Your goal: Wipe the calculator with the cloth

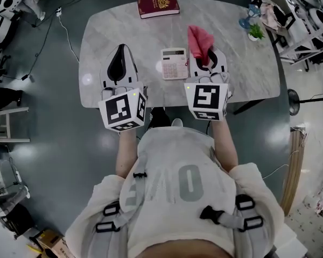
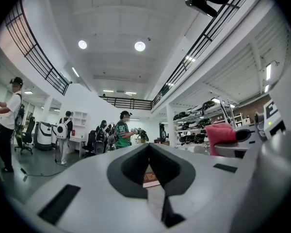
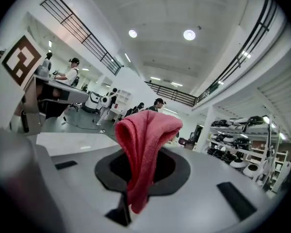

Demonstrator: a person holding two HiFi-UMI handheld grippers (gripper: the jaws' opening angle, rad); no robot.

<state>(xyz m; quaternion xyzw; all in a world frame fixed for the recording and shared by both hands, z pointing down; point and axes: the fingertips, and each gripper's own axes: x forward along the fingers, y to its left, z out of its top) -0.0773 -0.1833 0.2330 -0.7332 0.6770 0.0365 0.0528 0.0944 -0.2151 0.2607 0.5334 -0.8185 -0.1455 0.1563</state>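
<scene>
Left gripper [image 1: 121, 51] held level over tabletop [image 1: 237, 47] near edge, fingers pressed together, right gripper [image 1: 205, 62] level, fingers pinched pink cloth [image 1: 198, 39] beside calculator [image 1: 174, 63]

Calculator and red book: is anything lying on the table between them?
Nothing. In the head view, the stretch of marble table between the calculator and the red book is bare.

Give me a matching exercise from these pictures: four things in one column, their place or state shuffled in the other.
1 cloth
2 calculator
3 book
4 left gripper

A shut, empty
B dark red, at the table's far edge
C white, flat on the table
D pinched in the right gripper

Pairs: 1-D, 2-C, 3-B, 4-A
</scene>
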